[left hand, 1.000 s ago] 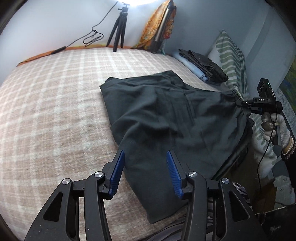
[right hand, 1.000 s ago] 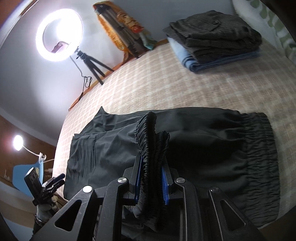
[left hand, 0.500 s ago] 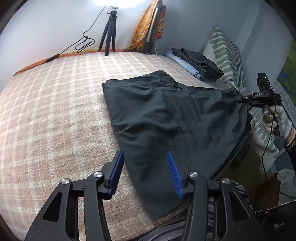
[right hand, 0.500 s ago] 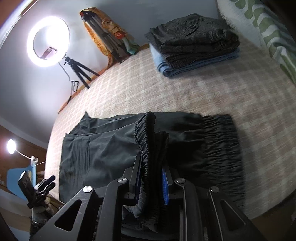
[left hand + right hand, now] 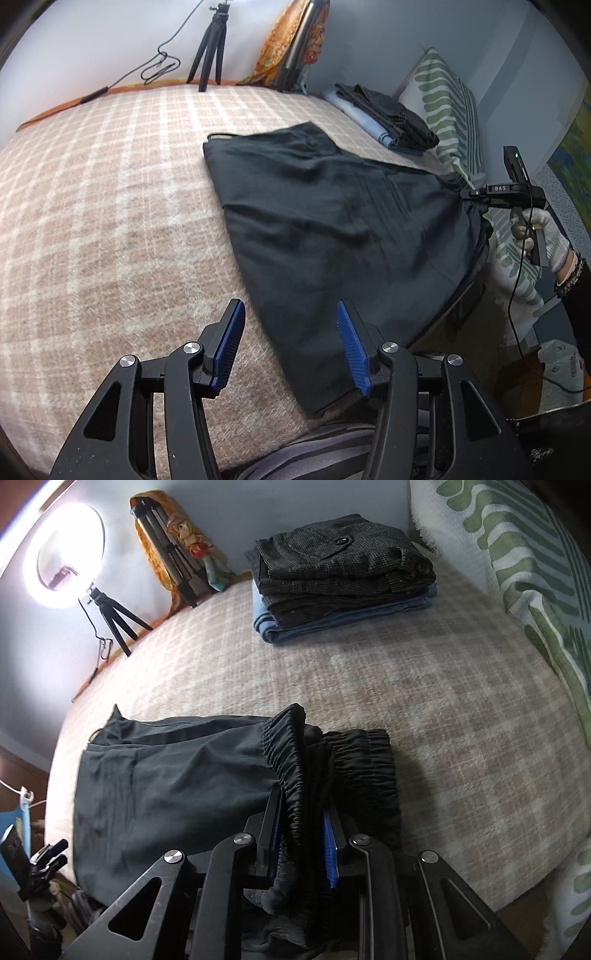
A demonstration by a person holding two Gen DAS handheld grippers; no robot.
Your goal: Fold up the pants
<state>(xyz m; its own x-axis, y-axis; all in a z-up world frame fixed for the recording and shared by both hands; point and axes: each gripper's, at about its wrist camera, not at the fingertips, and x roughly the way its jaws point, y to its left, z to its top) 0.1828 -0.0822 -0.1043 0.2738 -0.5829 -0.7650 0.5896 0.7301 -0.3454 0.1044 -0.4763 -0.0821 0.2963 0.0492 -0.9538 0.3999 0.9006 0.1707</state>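
Pants (image 5: 332,221) | dark, spread flat on checked blanket (image 5: 110,184) (near edge overhangs) | right gripper (image 5: 303,834) clamped on gathered elastic waistband | left gripper (image 5: 288,343) fingers wide apart, holding nothing, just above leg edge

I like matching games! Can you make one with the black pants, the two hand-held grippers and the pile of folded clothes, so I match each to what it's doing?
Things:
1. left hand-held gripper
2. right hand-held gripper
3. black pants
4. folded clothes pile

States:
A. stacked near the green-patterned pillow
B. open, holding nothing
C. spread on the checked blanket
D. shut on the gathered waistband

Pairs: 1-B, 2-D, 3-C, 4-A
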